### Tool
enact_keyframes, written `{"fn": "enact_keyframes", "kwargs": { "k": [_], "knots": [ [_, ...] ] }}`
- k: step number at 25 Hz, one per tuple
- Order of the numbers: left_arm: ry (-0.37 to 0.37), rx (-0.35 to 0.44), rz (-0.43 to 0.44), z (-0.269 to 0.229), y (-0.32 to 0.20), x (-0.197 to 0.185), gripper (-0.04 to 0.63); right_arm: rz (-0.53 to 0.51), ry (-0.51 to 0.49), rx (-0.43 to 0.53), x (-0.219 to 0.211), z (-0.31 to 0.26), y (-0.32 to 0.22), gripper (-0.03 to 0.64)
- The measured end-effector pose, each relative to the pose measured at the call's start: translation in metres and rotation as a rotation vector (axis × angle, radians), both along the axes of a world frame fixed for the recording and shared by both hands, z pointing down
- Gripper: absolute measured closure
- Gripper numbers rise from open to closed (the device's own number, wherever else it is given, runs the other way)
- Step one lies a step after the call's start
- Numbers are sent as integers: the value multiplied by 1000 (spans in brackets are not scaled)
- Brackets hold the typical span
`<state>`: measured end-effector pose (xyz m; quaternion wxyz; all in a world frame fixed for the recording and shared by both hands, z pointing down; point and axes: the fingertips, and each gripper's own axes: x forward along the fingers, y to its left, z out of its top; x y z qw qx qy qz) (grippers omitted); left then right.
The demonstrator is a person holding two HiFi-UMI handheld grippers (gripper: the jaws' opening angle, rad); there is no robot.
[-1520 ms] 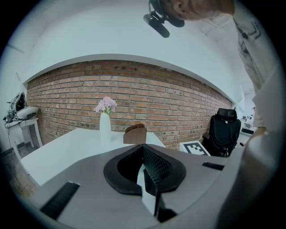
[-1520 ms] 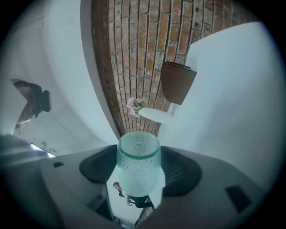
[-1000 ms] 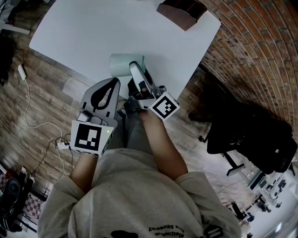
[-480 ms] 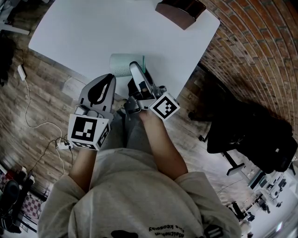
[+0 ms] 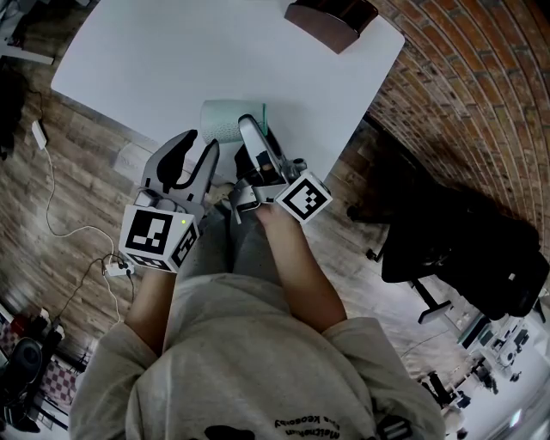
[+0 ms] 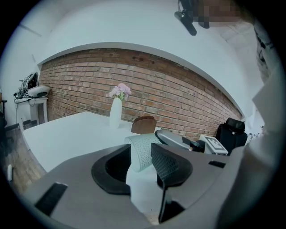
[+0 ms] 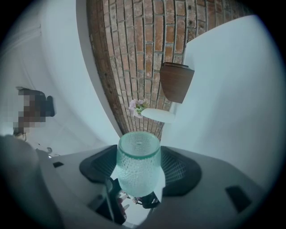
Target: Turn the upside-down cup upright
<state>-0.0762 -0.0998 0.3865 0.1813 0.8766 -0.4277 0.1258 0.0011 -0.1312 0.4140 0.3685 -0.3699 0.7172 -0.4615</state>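
Note:
A pale green dimpled glass cup hangs over the near edge of the white table. My right gripper is shut on it. In the right gripper view the cup sits between the two dark pads, its closed end pointing away from the camera. My left gripper is just left of the cup and a little nearer me. Its jaws are opening. In the left gripper view the cup shows ahead in the gap of the left gripper, and its pads do not press on it.
A brown wooden object stands at the table's far right corner, and a white vase with pink flowers stands beside it. A brick wall and a black chair lie to the right. Cables trail on the wooden floor at left.
The left gripper's jaws have gone from shut to wide apart, and it has rolled slightly. The right gripper and the cup have stayed put.

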Motion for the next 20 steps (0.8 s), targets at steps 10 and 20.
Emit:
{"fn": "enact_keyframes", "kwargs": {
  "k": [10, 20],
  "knots": [
    [85, -23, 132, 0, 3, 16, 460, -32, -53, 31, 7, -2, 6, 313],
    [107, -48, 173, 1, 5, 19, 488, -49, -67, 61, 5, -5, 7, 313]
  ]
}}
